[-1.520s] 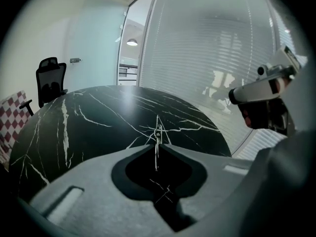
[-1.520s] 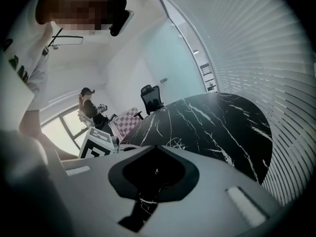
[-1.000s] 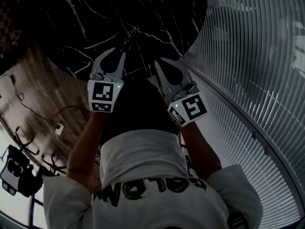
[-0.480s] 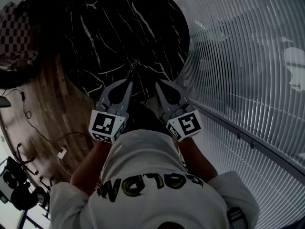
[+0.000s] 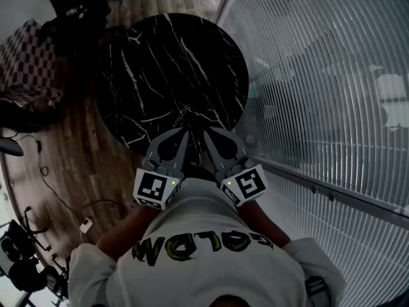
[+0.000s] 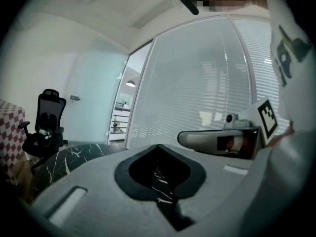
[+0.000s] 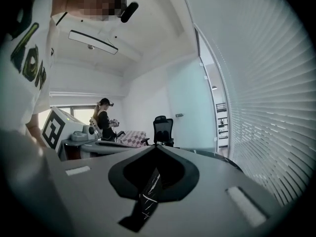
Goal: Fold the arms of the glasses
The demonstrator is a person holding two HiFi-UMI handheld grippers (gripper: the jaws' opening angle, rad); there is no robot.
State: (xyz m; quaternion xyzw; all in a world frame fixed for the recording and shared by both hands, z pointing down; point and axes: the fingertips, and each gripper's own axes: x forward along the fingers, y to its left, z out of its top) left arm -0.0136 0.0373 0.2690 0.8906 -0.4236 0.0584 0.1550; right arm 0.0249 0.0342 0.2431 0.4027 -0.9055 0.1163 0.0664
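A thin wire pair of glasses [image 5: 182, 112] lies near the front edge of the round black marble table [image 5: 160, 62]; it is too small and dark to tell how its arms stand. My left gripper [image 5: 186, 132] and right gripper [image 5: 205, 132] are held side by side close to the person's chest, just short of the table's edge and apart from the glasses. In the left gripper view the left gripper [image 6: 158, 145] has its jaws meeting at the tips with nothing in them. The right gripper [image 7: 157, 146] looks the same in its own view.
A glass wall with blinds [image 5: 319, 75] curves along the right. A checked seat [image 5: 25, 62] and a black office chair [image 6: 47, 120] stand beyond the table. Cables [image 5: 83, 222] trail over the wooden floor at left. Another person [image 7: 103, 117] stands far off.
Both grippers have drawn back from over the table toward the person's body, and the head view has risen, so the whole table now shows. The glasses stay on the table.
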